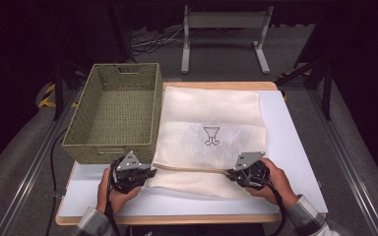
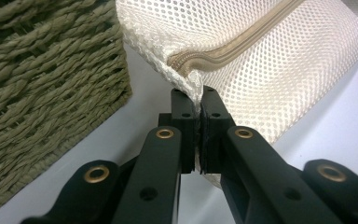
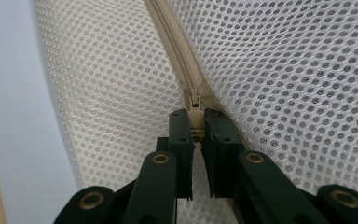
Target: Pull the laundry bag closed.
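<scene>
I am just starting on the bag's zipper.

The big cream mesh laundry bag (image 1: 209, 135) lies mid-frame, right of the green woven basket (image 1: 113, 115). My left gripper (image 2: 200, 100) pinches its corner; my right gripper (image 3: 196, 122) holds the tan zipper pull (image 3: 195, 122). The zipper looks shut all along.

High view overlooks table (image 1: 295, 147); gripper views close on bag (image 2: 279, 70).
</scene>
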Available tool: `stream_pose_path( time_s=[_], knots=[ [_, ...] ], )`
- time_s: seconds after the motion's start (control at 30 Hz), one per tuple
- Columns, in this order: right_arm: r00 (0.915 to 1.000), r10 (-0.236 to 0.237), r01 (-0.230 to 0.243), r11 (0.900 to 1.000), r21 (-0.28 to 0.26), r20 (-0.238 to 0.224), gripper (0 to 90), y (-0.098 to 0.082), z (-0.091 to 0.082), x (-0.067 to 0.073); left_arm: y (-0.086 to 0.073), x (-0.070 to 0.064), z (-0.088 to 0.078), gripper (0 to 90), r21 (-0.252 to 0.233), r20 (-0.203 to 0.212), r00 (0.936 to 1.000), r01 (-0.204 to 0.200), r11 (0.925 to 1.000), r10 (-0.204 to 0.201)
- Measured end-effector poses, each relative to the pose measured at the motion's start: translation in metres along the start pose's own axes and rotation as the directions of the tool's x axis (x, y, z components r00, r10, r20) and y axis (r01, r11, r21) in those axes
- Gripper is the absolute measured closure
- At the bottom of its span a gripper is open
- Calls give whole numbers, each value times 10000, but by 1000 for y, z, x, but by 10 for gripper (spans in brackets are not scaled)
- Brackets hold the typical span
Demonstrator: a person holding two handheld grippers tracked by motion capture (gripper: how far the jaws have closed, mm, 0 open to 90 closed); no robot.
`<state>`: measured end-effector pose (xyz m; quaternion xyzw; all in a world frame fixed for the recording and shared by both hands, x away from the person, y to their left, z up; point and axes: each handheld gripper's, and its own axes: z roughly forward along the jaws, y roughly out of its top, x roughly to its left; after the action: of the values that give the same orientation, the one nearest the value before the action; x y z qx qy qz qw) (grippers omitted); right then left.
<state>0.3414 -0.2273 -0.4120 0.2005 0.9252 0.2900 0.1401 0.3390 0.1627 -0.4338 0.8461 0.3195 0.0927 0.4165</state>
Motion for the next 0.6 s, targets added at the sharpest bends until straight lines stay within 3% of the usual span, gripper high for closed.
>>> stream_pose_path(
  time_s=[0.6],
  knots=[
    [9989, 307, -309, 9995, 50, 357, 820, -19, -19, -6, -1, 0, 1, 871, 92, -68, 9999, -97, 9999, 98]
  ],
)
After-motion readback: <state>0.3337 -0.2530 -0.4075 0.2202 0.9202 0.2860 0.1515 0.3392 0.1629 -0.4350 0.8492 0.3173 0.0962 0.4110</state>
